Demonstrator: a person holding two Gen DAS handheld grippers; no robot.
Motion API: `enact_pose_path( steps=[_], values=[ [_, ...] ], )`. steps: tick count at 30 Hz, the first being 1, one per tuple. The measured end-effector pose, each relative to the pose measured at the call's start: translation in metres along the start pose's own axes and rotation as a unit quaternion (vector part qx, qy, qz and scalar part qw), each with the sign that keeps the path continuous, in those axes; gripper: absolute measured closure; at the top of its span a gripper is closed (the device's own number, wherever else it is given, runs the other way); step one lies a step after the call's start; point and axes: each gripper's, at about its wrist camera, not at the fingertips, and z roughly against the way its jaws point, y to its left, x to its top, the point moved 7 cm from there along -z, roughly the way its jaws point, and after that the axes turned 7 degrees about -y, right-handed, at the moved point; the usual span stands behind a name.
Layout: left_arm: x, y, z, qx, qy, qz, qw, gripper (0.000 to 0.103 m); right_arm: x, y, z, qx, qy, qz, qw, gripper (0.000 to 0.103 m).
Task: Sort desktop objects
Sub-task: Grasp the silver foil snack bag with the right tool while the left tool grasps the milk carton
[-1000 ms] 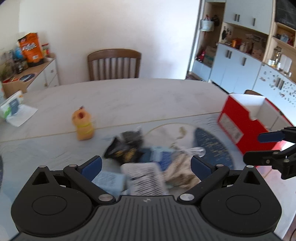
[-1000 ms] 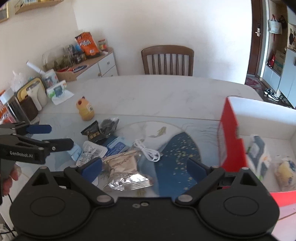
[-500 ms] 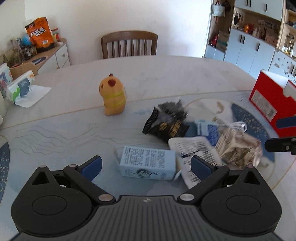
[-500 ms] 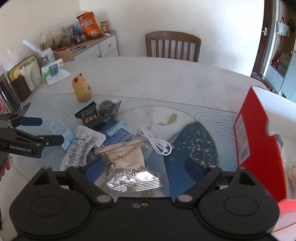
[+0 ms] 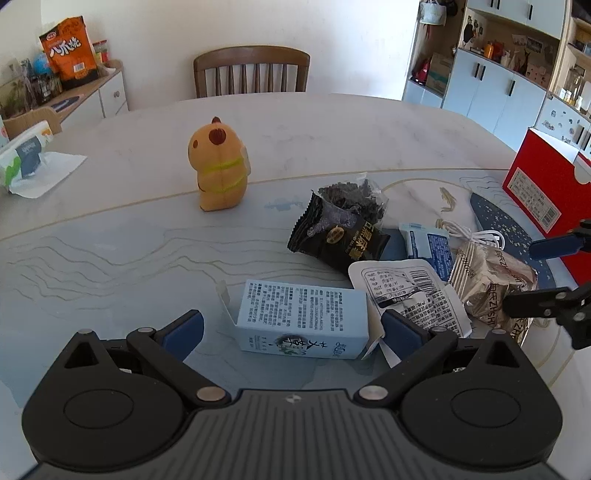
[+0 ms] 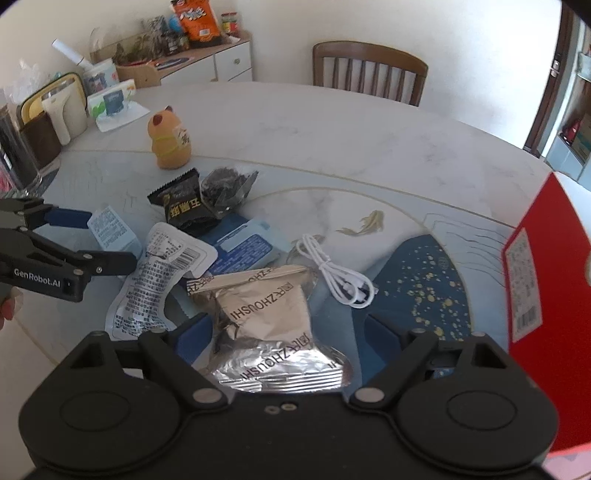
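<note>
A pale blue carton (image 5: pixel 301 319) lies on the table between the open fingers of my left gripper (image 5: pixel 291 328); it also shows in the right wrist view (image 6: pixel 110 230). A silver foil snack pack (image 6: pixel 269 332) lies between the open fingers of my right gripper (image 6: pixel 280 332); in the left view it is at the right (image 5: pixel 491 280). Beside them lie a white sachet (image 6: pixel 155 277), a black snack pack (image 6: pixel 188 206), a blue packet (image 6: pixel 247 247) and a white cable (image 6: pixel 336 275). A yellow capybara toy (image 5: pixel 219 166) stands further back.
A red box (image 6: pixel 539 280) stands open at the right, also seen in the left view (image 5: pixel 543 184). A wooden chair (image 5: pixel 251 70) is at the table's far side. A tissue pack (image 5: pixel 22 158), containers and a sideboard with an orange snack bag (image 6: pixel 197 18) are at the left.
Both grippers have come lower and closer to the pile. The left one now straddles the blue carton; the right one straddles the foil pack. Both stay open.
</note>
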Motion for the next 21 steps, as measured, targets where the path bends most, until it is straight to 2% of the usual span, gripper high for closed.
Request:
enact_pose_path(
  steps=[5, 9, 14, 21],
  values=[
    [0.0003, 0.0034, -0.0004, -0.007, -0.002, 0.011, 0.9999, 0.002, -0.0022, 0.0007, -0.0073, 0.007, 0.011, 0.002, 1.0, 0.02],
    [0.0, 0.0026, -0.0005, -0.017, -0.002, 0.014, 0.9998, 0.012, -0.0024, 0.0009, -0.0101, 0.017, 0.016, -0.006, 1.0, 0.026],
    [0.0011, 0.0011, 0.0005, -0.026, -0.005, 0.02, 0.9994, 0.027, -0.0016, 0.0073, -0.0104, 0.028, 0.017, 0.001, 0.999, 0.04],
    [0.0011, 0.0044, 0.0036, -0.03, -0.007, 0.039, 0.9988, 0.03, -0.0006, 0.0079, -0.0069, 0.018, 0.017, 0.005, 1.0, 0.046]
  ],
)
